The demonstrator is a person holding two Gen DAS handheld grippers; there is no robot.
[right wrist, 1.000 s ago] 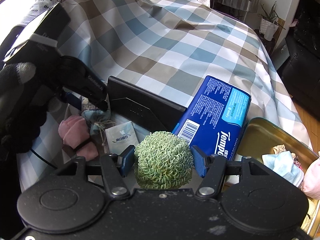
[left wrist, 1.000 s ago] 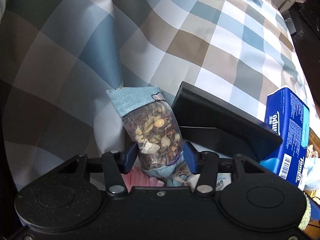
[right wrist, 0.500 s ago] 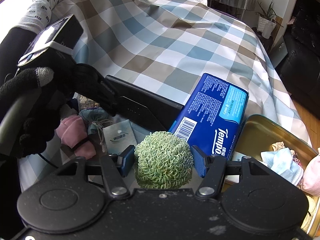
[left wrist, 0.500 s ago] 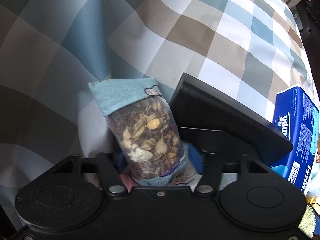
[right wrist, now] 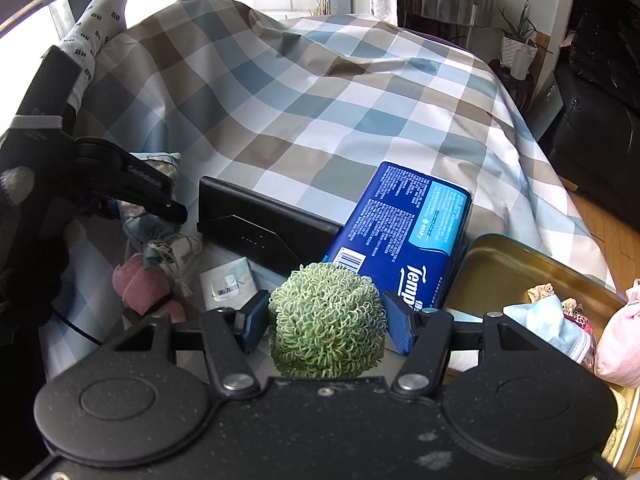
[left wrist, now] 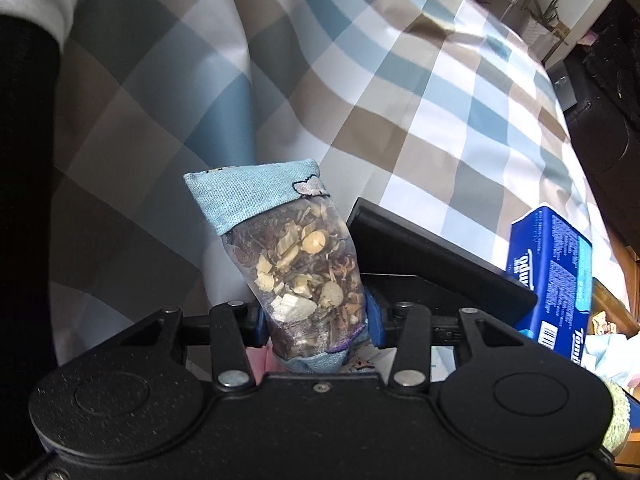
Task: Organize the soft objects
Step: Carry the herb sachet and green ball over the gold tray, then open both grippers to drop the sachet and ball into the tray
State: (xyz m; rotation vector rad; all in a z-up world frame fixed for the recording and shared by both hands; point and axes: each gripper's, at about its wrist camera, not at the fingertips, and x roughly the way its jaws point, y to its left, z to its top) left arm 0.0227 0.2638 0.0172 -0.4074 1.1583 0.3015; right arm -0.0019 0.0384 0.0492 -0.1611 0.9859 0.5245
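Two claws, each with a load. The left claw (left wrist: 316, 320) pinches one sachet (left wrist: 298, 268) of dried petals and chips by its lower half, its blue cloth cuff pointing up and away over the checked cloth (left wrist: 400, 100); both blue pads are largely hidden behind the sachet. The right claw (right wrist: 326, 320) clamps one green looped ball (right wrist: 326, 320) between its two blue pads, held above the near edge of the bed.

Below the right claw lie one pink pouch (right wrist: 138, 284), one flat white packet (right wrist: 228, 284) and one tied grey-blue pouch (right wrist: 160, 240), its top hidden under the left claw's black arm. Just beyond them sits one black box (right wrist: 256, 220), and touching its right end leans one blue tissue pack (right wrist: 404, 224), its brand name cut off by the ball and a pad.

At the near right corner stands one brass-coloured tin (right wrist: 516, 264), its right side cut off by the frame. It holds a light blue cloth (right wrist: 548, 324), a pink soft item (right wrist: 618, 340) only partly in view and a small patterned scrap too crumpled to identify.

Farther off, the checked cloth (right wrist: 320, 100) covers the whole bed, bulging over unseen shapes. One potted plant (right wrist: 516, 44) stands past the far right corner.
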